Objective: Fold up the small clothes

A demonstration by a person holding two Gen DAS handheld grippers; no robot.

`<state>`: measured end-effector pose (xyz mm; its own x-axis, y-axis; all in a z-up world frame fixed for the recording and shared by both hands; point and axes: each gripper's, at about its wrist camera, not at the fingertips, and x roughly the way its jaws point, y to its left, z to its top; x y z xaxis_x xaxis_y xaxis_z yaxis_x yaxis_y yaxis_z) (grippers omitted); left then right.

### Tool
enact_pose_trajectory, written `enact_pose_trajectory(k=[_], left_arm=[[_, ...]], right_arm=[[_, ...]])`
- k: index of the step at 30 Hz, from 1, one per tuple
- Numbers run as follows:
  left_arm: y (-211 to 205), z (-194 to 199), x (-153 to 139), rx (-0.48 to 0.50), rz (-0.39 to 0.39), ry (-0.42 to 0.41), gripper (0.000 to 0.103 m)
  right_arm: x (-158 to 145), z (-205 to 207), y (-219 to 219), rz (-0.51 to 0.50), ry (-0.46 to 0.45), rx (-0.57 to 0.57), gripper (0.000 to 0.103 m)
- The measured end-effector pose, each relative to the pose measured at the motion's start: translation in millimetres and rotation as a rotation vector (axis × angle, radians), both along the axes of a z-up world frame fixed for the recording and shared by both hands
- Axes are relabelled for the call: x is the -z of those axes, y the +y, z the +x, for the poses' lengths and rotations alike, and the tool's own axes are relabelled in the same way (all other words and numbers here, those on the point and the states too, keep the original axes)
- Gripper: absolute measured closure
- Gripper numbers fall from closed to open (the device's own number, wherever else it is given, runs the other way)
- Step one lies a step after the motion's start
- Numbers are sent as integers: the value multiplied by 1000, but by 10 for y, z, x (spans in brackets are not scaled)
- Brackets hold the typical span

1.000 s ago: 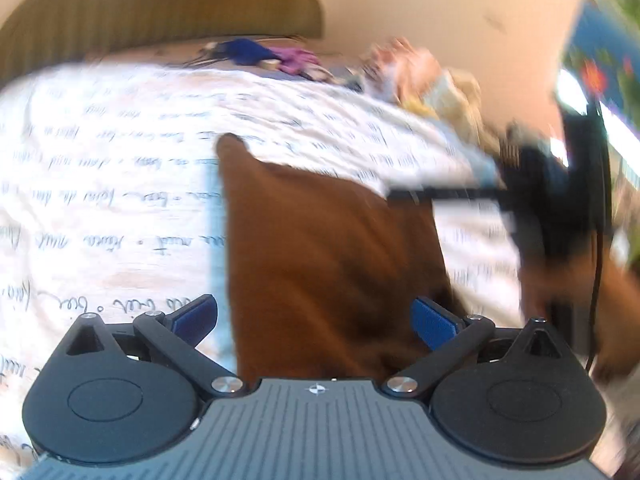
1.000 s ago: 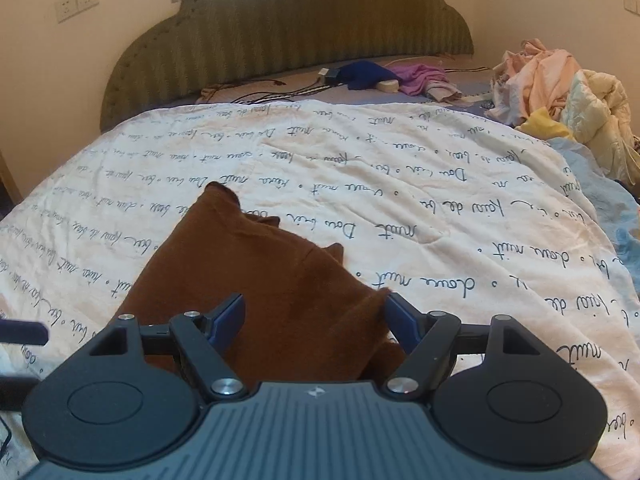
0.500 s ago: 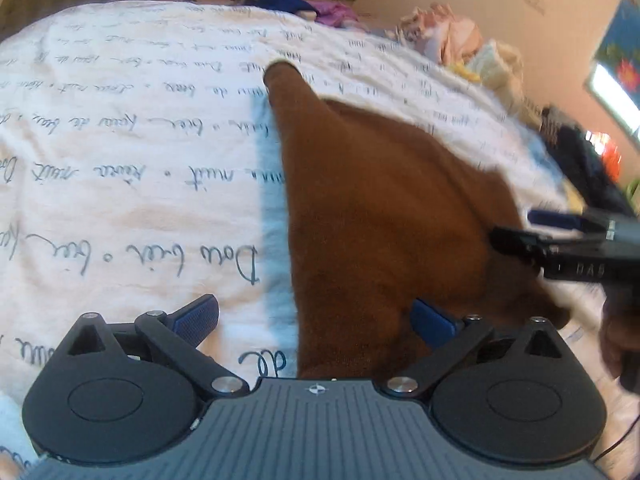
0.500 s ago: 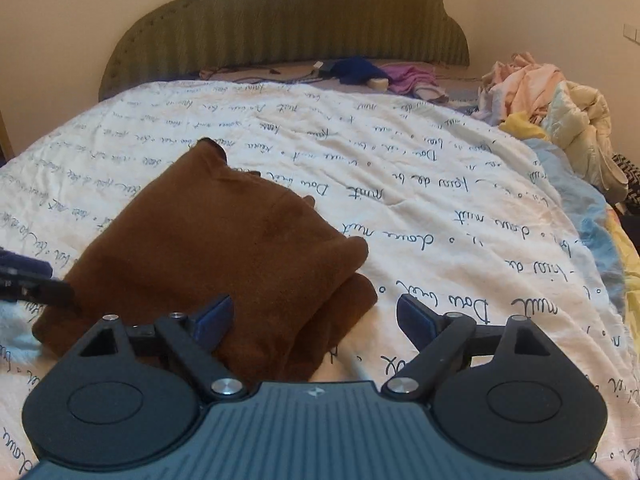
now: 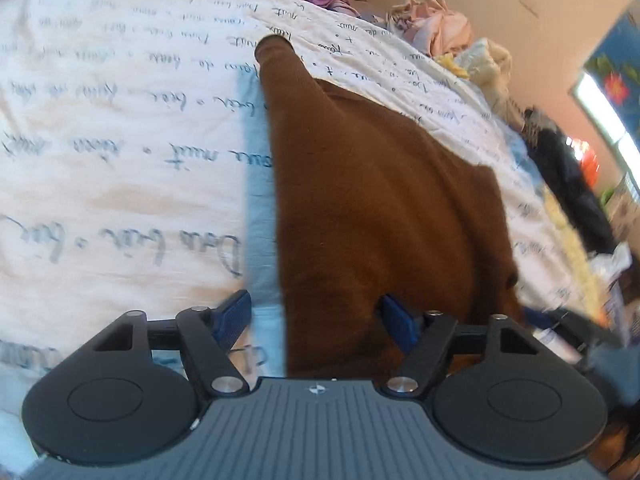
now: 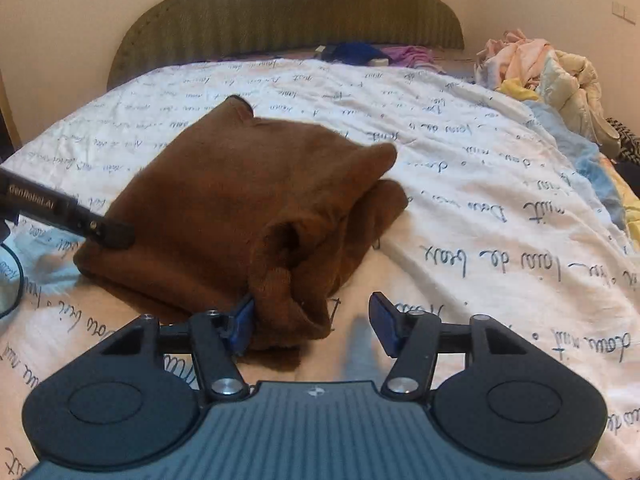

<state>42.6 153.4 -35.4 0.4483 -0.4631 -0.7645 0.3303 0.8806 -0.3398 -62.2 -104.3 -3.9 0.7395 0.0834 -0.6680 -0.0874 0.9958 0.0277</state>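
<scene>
My left tool [image 5: 316, 316] is spread wide, its fingers straddling the near left edge of the brown sweater [image 6: 240, 196], which lies folded on the bed's quilt [image 6: 480, 184] toward the bed's near left side. My right tool [image 6: 312, 322] is wide open too; its left finger [image 6: 242, 320] touches a bunched fold at the sweater's near right corner, while the right finger [image 6: 382, 322] hangs over bare quilt. Neither tool grips anything. A pile of clothes [image 6: 540, 64] sits at the bed's far right edge.
</scene>
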Motion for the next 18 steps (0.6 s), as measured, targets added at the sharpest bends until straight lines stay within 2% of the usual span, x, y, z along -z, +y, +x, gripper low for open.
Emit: enact_pose_trajectory(k=[1, 2, 3, 5, 6, 7, 8, 10, 11, 13, 15, 18], left_arm=[[40, -12, -30, 1, 16, -6, 29], [86, -34, -70, -1, 4, -11, 24], [134, -58, -121, 3, -30, -14, 17], [174, -126, -208, 21, -99, -28, 10], [136, -166, -253, 28, -101, -40, 8], [80, -194, -273, 39, -76, -56, 8], [-33, -234, -285, 68, -26, -85, 8], [-236, -302, -226, 117, 128, -139, 9], [-282, -323, -184, 123, 195, -160, 11], [-265, -331, -105, 113, 299, -203, 11], [-166, -282, -47, 95, 347, -215, 8], [-36, -215, -24, 89, 363, -209, 2]], right_arm=[[-70, -32, -26, 17, -17, 7, 44], [-128, -52, -47, 34, -35, 14, 44], [-180, -83, -65, 47, -63, 31, 42], [-221, -78, -47, 23, -90, 53, 38], [-220, -78, -11, 4, -97, 61, 38], [-222, -73, 3, 13, -111, 59, 38], [-235, -109, 16, 64, -127, 27, 38], [-246, -169, 112, 144, -151, -77, 38], [-238, -191, 219, 137, -151, -120, 38], [-145, -144, 365, 91, -81, -117, 38], [24, -64, 358, 89, 0, -87, 39], [45, -140, 218, 167, 7, -82, 39]])
